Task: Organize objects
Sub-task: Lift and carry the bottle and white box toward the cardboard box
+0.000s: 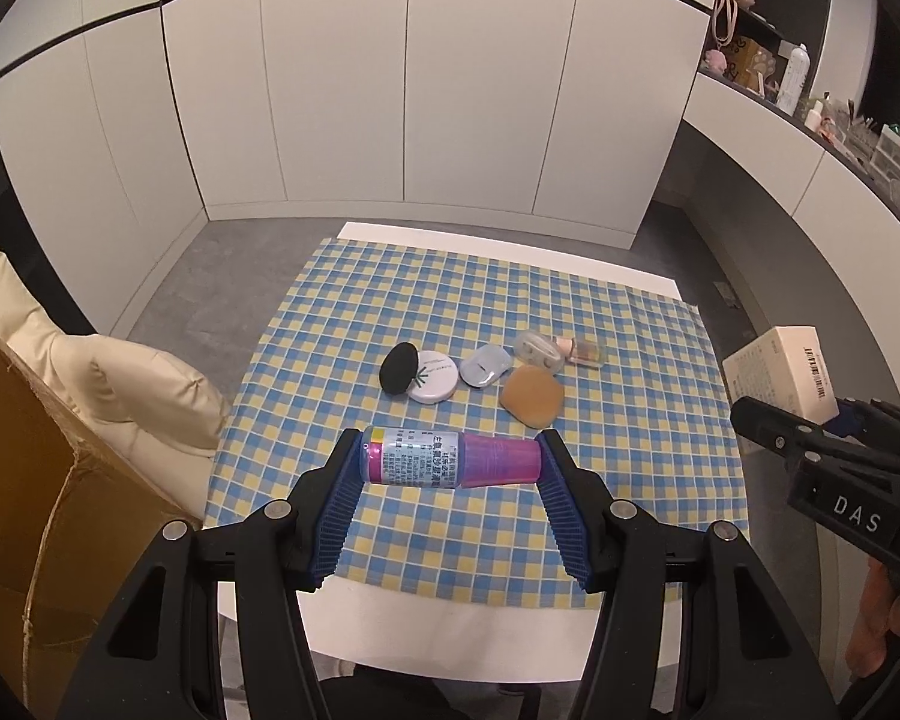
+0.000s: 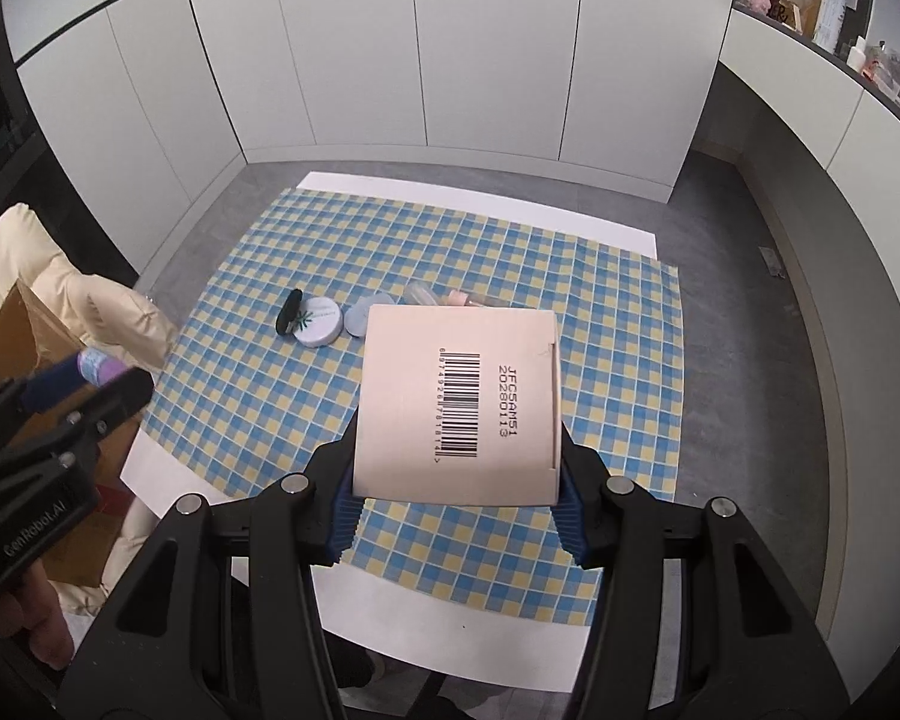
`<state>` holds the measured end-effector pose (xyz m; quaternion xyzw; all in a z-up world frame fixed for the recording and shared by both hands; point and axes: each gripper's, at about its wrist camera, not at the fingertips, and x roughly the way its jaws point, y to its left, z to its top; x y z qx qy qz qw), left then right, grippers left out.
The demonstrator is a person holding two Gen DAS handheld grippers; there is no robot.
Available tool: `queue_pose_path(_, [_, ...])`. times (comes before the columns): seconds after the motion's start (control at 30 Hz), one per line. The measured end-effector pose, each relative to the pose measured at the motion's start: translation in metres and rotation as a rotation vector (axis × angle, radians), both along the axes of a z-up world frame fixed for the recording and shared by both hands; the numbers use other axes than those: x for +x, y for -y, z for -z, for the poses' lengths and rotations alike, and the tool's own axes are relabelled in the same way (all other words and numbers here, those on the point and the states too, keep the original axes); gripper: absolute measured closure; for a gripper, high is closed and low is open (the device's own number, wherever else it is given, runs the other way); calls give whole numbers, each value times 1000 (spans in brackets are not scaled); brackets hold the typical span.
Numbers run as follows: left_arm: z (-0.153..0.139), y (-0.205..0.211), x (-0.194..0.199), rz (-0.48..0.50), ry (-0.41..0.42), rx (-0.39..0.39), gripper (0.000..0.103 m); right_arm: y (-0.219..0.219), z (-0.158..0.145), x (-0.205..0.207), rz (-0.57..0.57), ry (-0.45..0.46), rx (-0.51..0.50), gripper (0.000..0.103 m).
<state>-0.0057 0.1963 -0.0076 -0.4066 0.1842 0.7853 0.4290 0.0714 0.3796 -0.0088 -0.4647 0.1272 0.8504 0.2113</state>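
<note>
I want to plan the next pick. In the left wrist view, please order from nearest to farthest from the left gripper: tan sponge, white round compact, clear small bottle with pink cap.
1. Tan sponge, ahead, slightly right.
2. White round compact, ahead, slightly left, just behind.
3. Clear small bottle with pink cap, farthest, right rear.

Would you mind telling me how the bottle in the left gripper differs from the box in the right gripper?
The bottle is a round cylinder with a pink cap and printed label; the box is flat-sided, pale, and bears a barcode. The bottle lies crosswise, clamped end to end by the left gripper; the box is gripped across its sides by the right gripper. Both are held above the checked tablecloth.
</note>
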Motion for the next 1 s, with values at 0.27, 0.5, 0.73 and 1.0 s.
queue_pose_path(0.27, [-3, 5, -12, -11, 12, 28, 46, 1, 6, -11, -2, 13, -7, 49])
queue_pose_path(0.5, [-1, 11, -28, -48, 20, 34, 46, 9, 9, -20, -21, 19, -2, 49])
queue_pose_path(0.73, [0, 20, -36, -65, 19, 34, 46, 17, 8, -29, -42, 16, 8, 49])
queue_pose_path(1.0, [0, 34, -47, -98, 40, 47, 46, 36, 9, -41, -84, 15, 12, 49])
